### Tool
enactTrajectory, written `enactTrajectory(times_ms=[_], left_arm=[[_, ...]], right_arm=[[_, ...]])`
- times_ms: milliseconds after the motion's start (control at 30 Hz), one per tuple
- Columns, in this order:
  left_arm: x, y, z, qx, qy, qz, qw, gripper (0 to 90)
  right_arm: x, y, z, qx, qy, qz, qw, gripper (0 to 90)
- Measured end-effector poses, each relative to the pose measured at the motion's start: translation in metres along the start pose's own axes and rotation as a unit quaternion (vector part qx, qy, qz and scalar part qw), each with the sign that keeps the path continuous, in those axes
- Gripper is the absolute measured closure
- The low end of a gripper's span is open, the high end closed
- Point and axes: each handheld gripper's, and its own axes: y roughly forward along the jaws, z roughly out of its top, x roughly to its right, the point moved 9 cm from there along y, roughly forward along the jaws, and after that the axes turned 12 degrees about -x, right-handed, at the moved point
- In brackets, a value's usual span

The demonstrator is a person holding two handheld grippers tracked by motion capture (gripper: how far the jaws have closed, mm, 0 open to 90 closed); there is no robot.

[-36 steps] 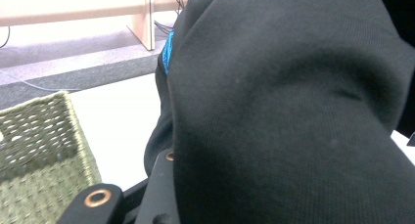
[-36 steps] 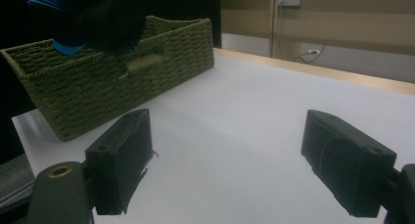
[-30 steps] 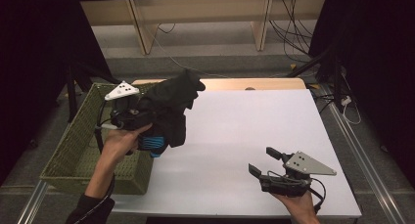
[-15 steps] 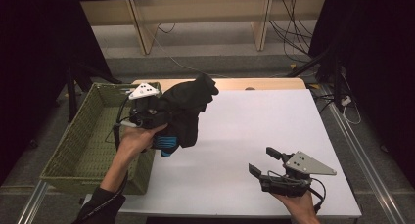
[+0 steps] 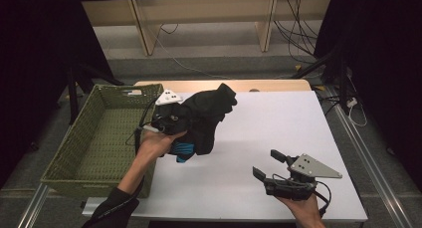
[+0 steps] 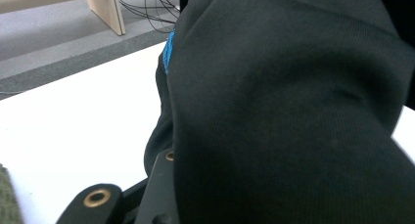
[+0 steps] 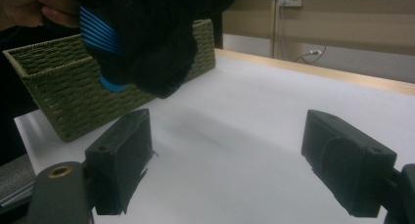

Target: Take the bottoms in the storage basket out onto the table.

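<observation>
A black garment (image 5: pixel 209 113) with a blue ribbed edge (image 5: pixel 183 151) hangs bunched over the left part of the white table (image 5: pixel 278 123). My left gripper (image 5: pixel 173 119) is shut on it, with the jaws buried in the cloth. In the left gripper view the dark fabric (image 6: pixel 284 111) drapes over the jaws. My right gripper (image 5: pixel 267 163) rests low at the table's front right, open, with nothing between its fingers (image 7: pixel 122 155). From the right gripper view, the garment (image 7: pixel 147 38) hangs just above the table surface, and the blue edge (image 7: pixel 100 35) sits under the person's hand (image 7: pixel 29 6).
A green woven basket (image 5: pixel 99 138) stands at the table's left edge, beside the hanging garment. A wooden strip (image 5: pixel 259 84) runs along the table's far edge. Shelf legs and cables (image 5: pixel 298 34) lie on the floor beyond.
My left gripper has carried the black garment to the right and slightly down, from over the basket's edge to above the table. The right gripper has stayed where it was.
</observation>
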Motion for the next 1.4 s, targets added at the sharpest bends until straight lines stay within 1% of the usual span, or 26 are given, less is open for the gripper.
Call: enactTrajectory(times_ms=[233, 433, 633, 733, 900, 1100, 1267, 1400], left_arm=[[0.008, 0.020, -0.003, -0.019, 0.011, -0.001, 0.9998, 73.4], [0.011, 0.030, -0.005, -0.028, 0.017, -0.003, 0.9994, 73.4], [0.016, 0.040, -0.002, -0.031, 0.023, -0.004, 0.9992, 73.3], [0.018, 0.046, -0.002, -0.035, 0.022, -0.005, 0.9991, 73.3], [0.021, 0.056, -0.003, -0.043, 0.029, -0.006, 0.9986, 73.2], [0.028, 0.068, -0.005, -0.052, 0.032, -0.009, 0.9981, 72.8], [0.031, 0.075, -0.006, -0.059, 0.036, -0.009, 0.9976, 72.7], [0.031, 0.080, -0.008, -0.066, 0.035, -0.008, 0.9972, 72.4]], right_arm=[[0.001, 0.000, 0.000, 0.000, 0.001, 0.000, 1.0000, 19.9], [0.000, 0.000, 0.000, 0.000, 0.000, 0.000, 1.0000, 19.9], [0.000, 0.000, 0.000, 0.003, -0.003, -0.001, 1.0000, 19.9], [0.000, -0.001, 0.000, 0.000, -0.003, -0.001, 1.0000, 19.9], [0.000, -0.001, 0.000, 0.001, -0.004, 0.000, 1.0000, 19.9], [0.000, -0.001, 0.000, -0.001, -0.003, 0.000, 1.0000, 19.9], [0.000, -0.001, 0.000, 0.001, -0.003, 0.000, 1.0000, 19.9], [0.000, -0.001, 0.000, 0.001, -0.003, 0.000, 1.0000, 19.9]])
